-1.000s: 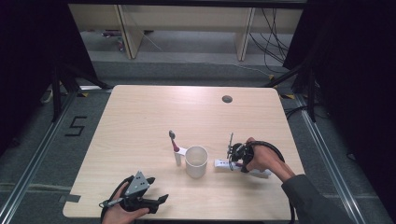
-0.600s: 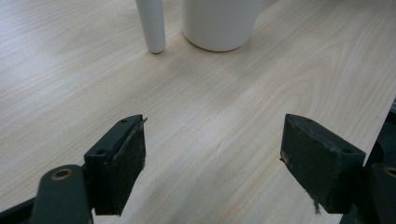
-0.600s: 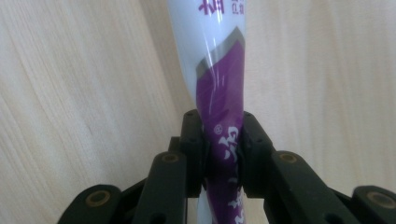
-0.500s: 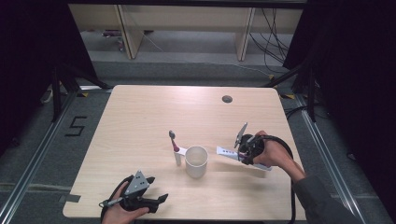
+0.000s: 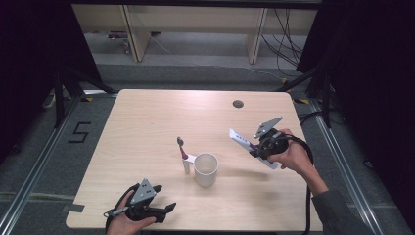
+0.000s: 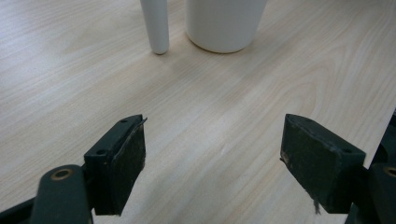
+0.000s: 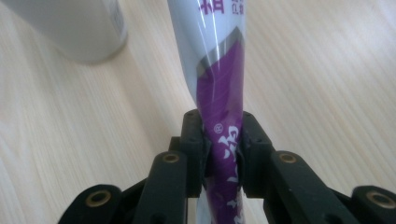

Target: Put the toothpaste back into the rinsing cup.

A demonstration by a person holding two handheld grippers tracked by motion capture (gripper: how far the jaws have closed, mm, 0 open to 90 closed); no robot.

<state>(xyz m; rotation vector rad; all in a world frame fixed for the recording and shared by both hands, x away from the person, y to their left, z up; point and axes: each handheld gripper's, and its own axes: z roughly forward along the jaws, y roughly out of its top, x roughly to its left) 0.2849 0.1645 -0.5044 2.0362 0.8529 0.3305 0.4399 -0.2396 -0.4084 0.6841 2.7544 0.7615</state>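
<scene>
while the table carries a white cup near its middle front, the work in hand looks to be putting the toothpaste tube into that cup. judged from how things lie, the pick-up is done: the tube is off the wood, held in the air to the right of the cup and a little behind it. what is left is carrying it over the cup's rim and letting it go inside. a toothbrush stands against the cup's left side, its head up, apparently placed already.

the right gripper, right of the cup, is clenched on the tube. in the right gripper view the tube runs straight up between the two black pads, pinched near its purple lower part, with the white printed part reaching well beyond the tips toward the cup.

the left gripper rests low at the table's front edge, left of and nearer than the cup, its jaws spread wide with nothing between them; in its own view the cup's base and the brush handle stand ahead.
</scene>
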